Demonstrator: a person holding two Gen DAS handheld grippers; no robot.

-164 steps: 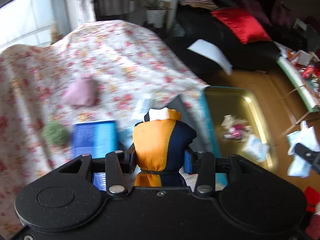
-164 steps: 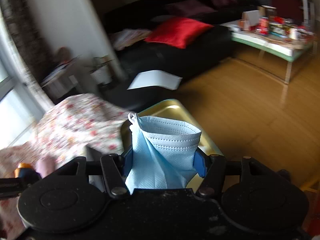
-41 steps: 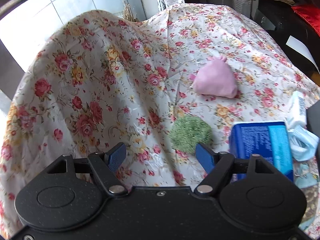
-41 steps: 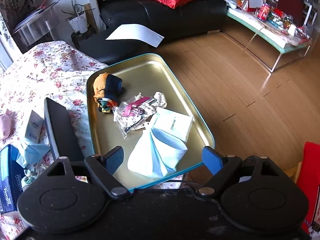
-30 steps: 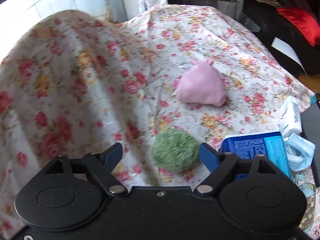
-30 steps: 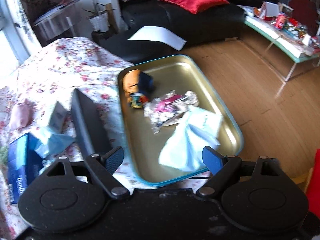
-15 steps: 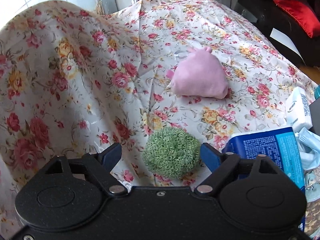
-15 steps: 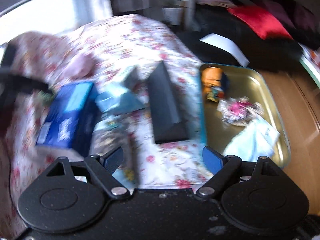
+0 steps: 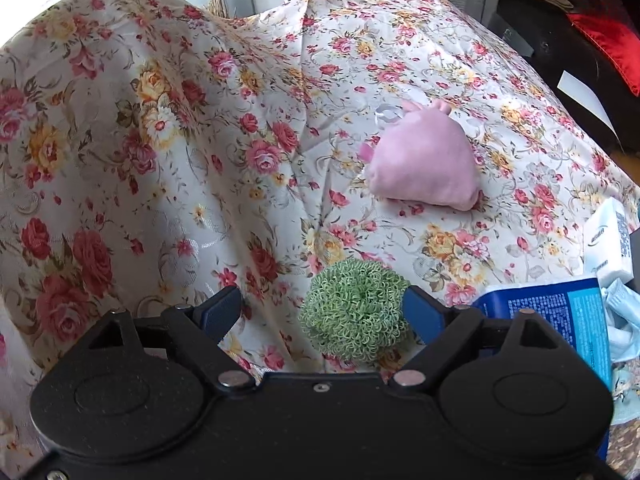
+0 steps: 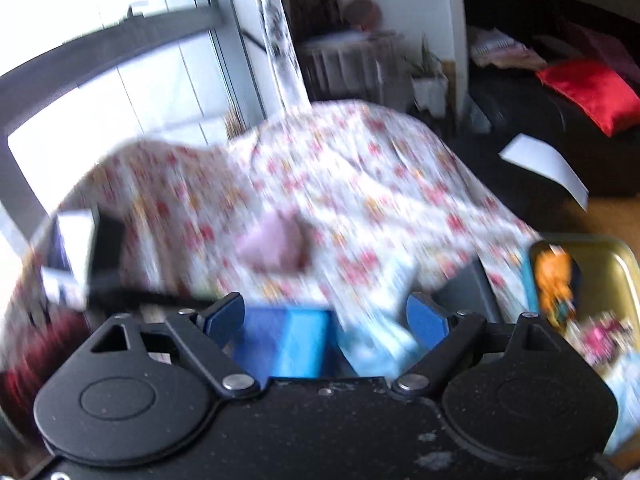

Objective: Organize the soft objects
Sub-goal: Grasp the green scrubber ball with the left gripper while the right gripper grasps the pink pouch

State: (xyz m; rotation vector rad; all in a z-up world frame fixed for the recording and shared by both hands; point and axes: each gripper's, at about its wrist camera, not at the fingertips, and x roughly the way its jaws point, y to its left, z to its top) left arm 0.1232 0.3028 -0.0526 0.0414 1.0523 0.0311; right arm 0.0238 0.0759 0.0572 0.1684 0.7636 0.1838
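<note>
The left gripper (image 9: 322, 312) tilts steeply down over the bench, which is draped in a flowered cloth (image 9: 208, 128). Its jaws stand spread and are opening, and the green curly ball (image 9: 354, 310) lies on the cloth between them, close against the right-hand blue pad, with a clear gap to the left-hand pad; the pads do not press on it. Beyond the ball, farther up the cloth, lies the pink pouch (image 9: 426, 162), well apart from it. A blue packet (image 9: 560, 320) lies just right of the gripper, with a white tissue pack (image 9: 608, 240) above it at the frame's edge. The right gripper (image 10: 325, 318) points less steeply down across the same bench in a blurred view; its jaws are spread and opening, with nothing gripped, only the blue packet and something pale blue seen below them. At the right edge sits the gold tray (image 10: 618, 256) with an orange and navy bundle (image 10: 554, 278) inside.
</note>
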